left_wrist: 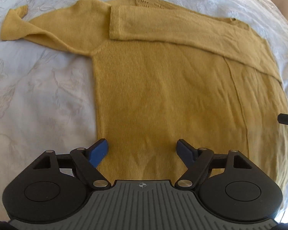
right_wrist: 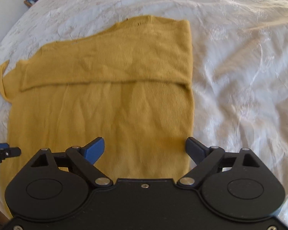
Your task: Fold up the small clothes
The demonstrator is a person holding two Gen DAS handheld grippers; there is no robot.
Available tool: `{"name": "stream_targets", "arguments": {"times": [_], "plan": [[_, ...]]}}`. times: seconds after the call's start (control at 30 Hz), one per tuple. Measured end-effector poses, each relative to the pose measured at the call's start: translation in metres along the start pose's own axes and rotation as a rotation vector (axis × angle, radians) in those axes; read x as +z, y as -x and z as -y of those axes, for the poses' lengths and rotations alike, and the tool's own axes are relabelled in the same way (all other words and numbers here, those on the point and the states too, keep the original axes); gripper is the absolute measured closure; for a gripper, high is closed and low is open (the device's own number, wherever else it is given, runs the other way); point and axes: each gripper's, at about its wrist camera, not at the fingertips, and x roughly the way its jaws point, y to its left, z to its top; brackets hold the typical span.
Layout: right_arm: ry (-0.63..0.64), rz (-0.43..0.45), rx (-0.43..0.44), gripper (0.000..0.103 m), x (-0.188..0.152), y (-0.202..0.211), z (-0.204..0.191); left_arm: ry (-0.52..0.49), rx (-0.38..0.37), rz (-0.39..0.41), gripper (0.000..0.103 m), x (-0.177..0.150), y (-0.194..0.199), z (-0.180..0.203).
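You're maybe a third in: mustard-yellow knit sweater has one sleeve folded across, the other sleeve still out on the white floral bedspread, and your left gripper and right gripper are both wide open, holding nothing.

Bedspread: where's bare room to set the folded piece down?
Bare white floral bedspread right of the mustard knit sweater, and beyond its collar. On the left, room only below the spread sleeve. Both claws, left and right, crowd the hem.
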Motion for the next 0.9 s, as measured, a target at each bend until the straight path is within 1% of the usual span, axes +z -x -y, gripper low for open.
{"name": "stream_targets", "arguments": {"times": [0.07,0.1,0.2,0.27,0.3,0.43,0.53,0.63,0.7,0.73,0.8,0.9], "plan": [[-0.026,-0.033,-0.052,0.010,-0.015,-0.006,0.017,-0.019,0.033,-0.018,0.022,-0.011,-0.004,-0.004],[-0.052,-0.034,-0.054,0.008,-0.020,-0.006,0.026,-0.016,0.041,-0.030,0.020,-0.016,-0.005,-0.008],[-0.151,-0.043,-0.074,0.007,-0.031,-0.003,0.057,0.038,0.035,-0.041,0.016,-0.024,-0.005,-0.024],[-0.165,-0.042,-0.085,0.007,-0.035,0.001,0.066,0.061,0.040,-0.046,0.014,-0.026,-0.004,-0.030],[-0.163,-0.042,-0.088,0.007,-0.037,0.003,0.069,0.071,0.043,-0.050,0.010,-0.028,-0.004,-0.033],[-0.171,-0.034,-0.067,0.007,-0.043,0.013,0.075,0.100,0.054,-0.052,0.009,-0.037,-0.002,-0.035],[-0.169,-0.015,0.006,0.007,-0.055,0.024,0.075,0.103,0.065,-0.051,0.007,-0.048,0.002,-0.031],[-0.113,-0.034,0.056,0.007,-0.073,0.030,0.069,0.106,0.068,-0.054,0.007,-0.058,0.004,-0.027],[-0.067,-0.070,0.048,0.007,-0.085,0.027,0.070,0.114,0.071,-0.053,0.007,-0.067,0.006,-0.025],[-0.050,-0.093,0.021,0.007,-0.090,0.024,0.067,0.121,0.072,-0.054,0.006,-0.071,0.007,-0.025],[-0.064,-0.126,-0.021,0.007,-0.098,0.018,0.074,0.144,0.070,-0.060,0.006,-0.079,0.008,-0.026],[-0.098,-0.117,-0.001,0.007,-0.099,0.023,0.081,0.212,0.062,-0.063,0.005,-0.091,0.011,-0.032]]}}
